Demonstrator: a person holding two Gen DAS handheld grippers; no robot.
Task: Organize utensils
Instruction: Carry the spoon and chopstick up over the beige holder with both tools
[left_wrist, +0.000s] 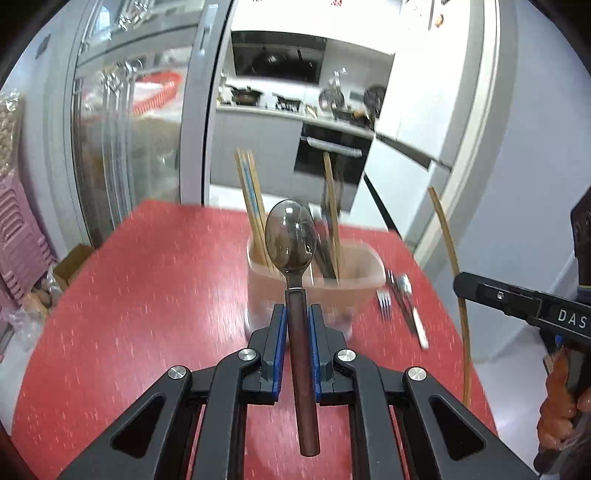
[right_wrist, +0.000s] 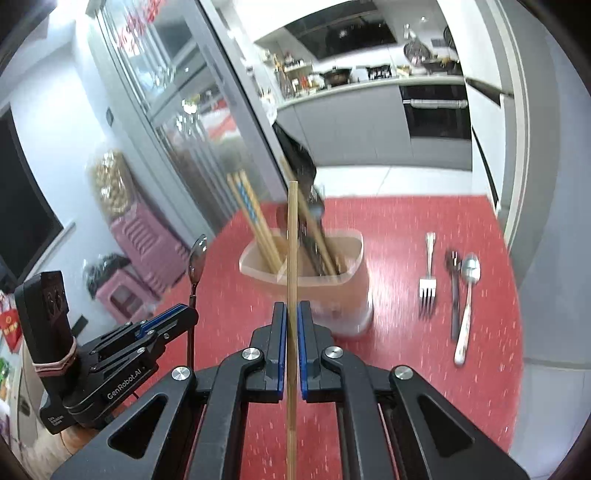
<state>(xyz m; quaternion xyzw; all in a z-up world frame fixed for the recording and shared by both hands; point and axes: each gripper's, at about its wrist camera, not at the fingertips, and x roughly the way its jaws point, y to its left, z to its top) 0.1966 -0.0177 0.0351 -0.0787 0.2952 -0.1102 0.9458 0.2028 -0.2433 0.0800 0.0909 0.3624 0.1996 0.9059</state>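
A brown-handled spoon (left_wrist: 291, 236) is pinched between the fingers of the left gripper (left_wrist: 297, 325), bowl raised above the red counter (left_wrist: 155, 280). A single wooden chopstick (right_wrist: 292, 295) is clamped by the right gripper (right_wrist: 292, 321). Just beyond, a translucent utensil holder (right_wrist: 325, 295) is filled with chopsticks. To its right, a fork (right_wrist: 428, 277) and a white-handled spoon (right_wrist: 467, 295) are laid flat.

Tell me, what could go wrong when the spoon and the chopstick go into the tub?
The beige plastic tub is already crowded with chopsticks, so the brown-handled metal spoon in the left hand-held gripper could snag. The thin bamboo chopstick in the right hand-held gripper might slip or miss the rim.
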